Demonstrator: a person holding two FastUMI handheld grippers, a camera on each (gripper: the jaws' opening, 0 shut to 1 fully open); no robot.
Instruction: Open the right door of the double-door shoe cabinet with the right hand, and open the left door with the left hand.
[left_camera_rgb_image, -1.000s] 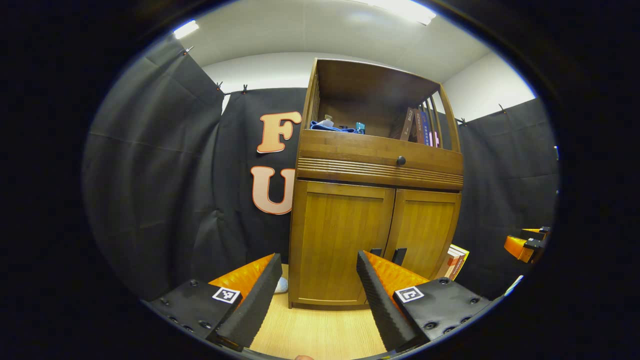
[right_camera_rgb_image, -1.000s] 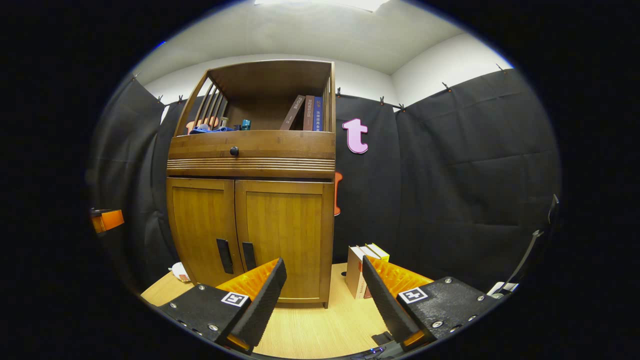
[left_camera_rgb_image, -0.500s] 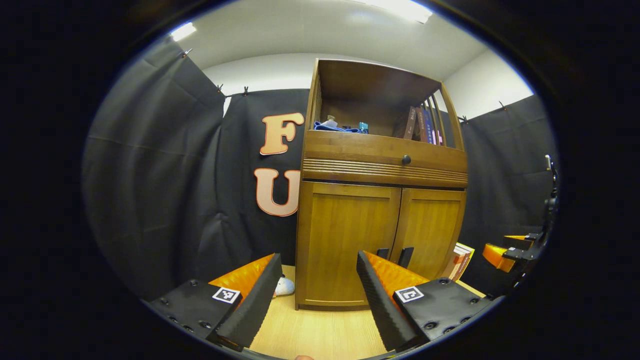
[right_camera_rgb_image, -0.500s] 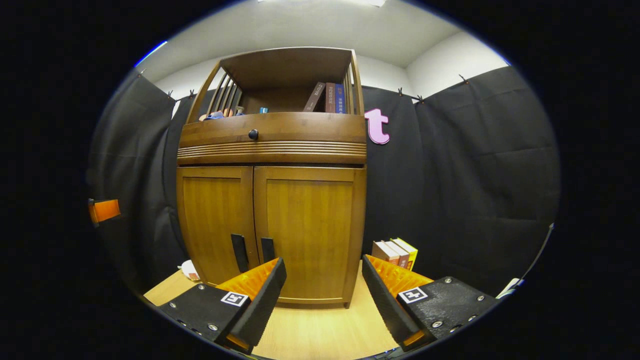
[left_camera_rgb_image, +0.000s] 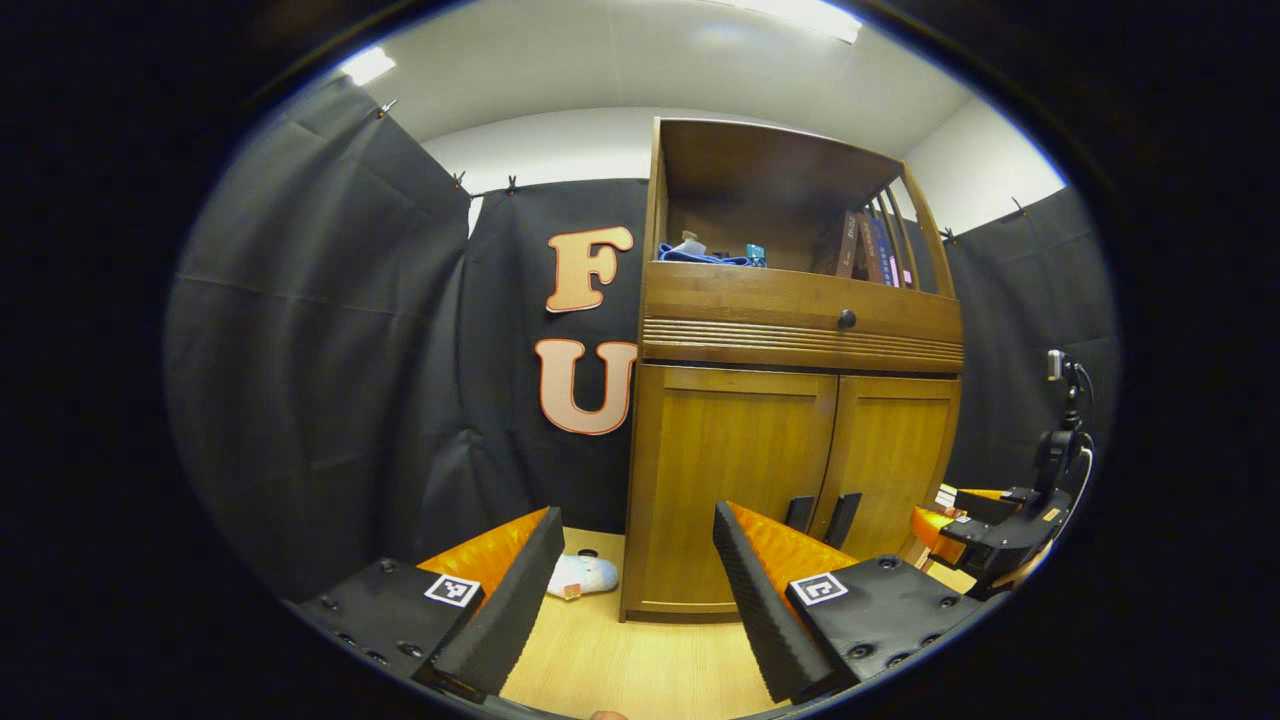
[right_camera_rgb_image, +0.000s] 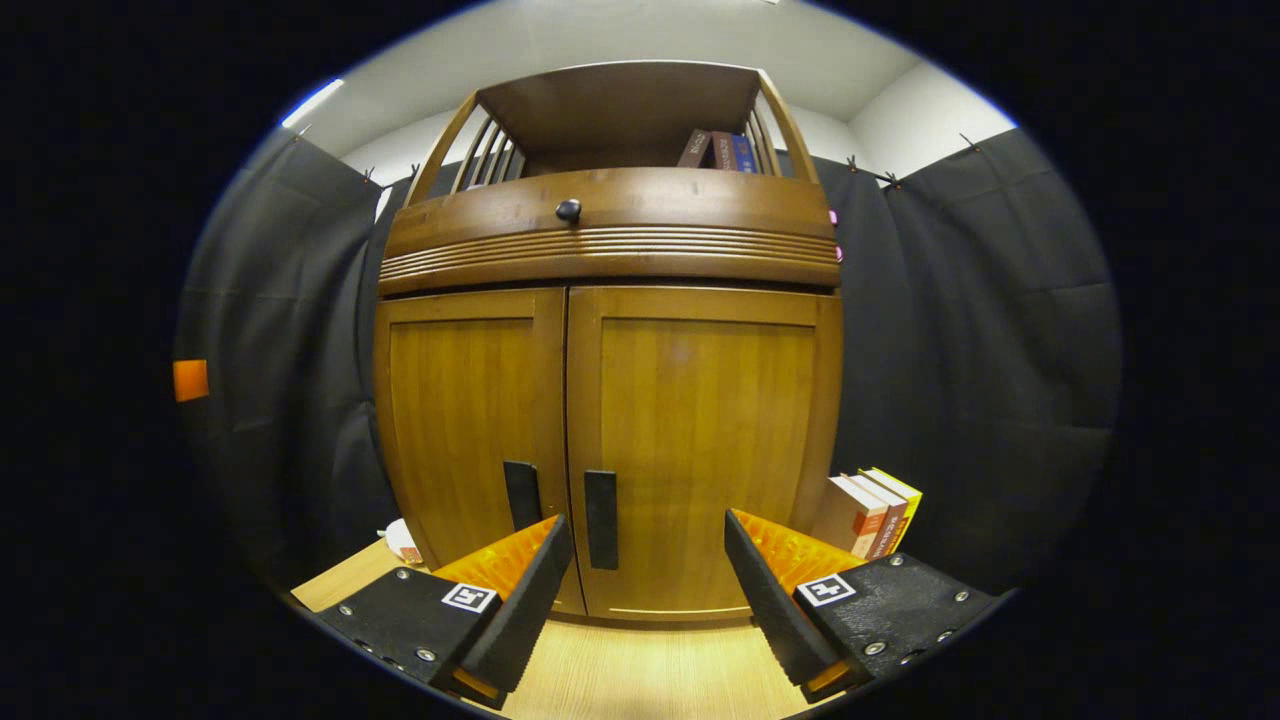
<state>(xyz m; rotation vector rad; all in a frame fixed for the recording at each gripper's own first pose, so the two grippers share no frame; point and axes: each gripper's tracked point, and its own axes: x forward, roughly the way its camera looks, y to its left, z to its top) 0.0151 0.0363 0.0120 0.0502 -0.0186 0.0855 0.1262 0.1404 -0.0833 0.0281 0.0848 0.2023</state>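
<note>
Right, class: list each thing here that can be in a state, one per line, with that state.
Left door: closed.
Right door: closed.
Drawer: pushed in.
Left tool: open, holding nothing, short of the cabinet.
Right tool: open, holding nothing, just short of the right door's handle.
Books on the floor: upright, beside the cabinet.

shoe cabinet (right_camera_rgb_image: 610, 400) standing on the floor (right_camera_rgb_image: 640, 680), books (right_camera_rgb_image: 865, 515) on the floor to its right, more books on its top shelf (right_camera_rgb_image: 620, 125)
</note>
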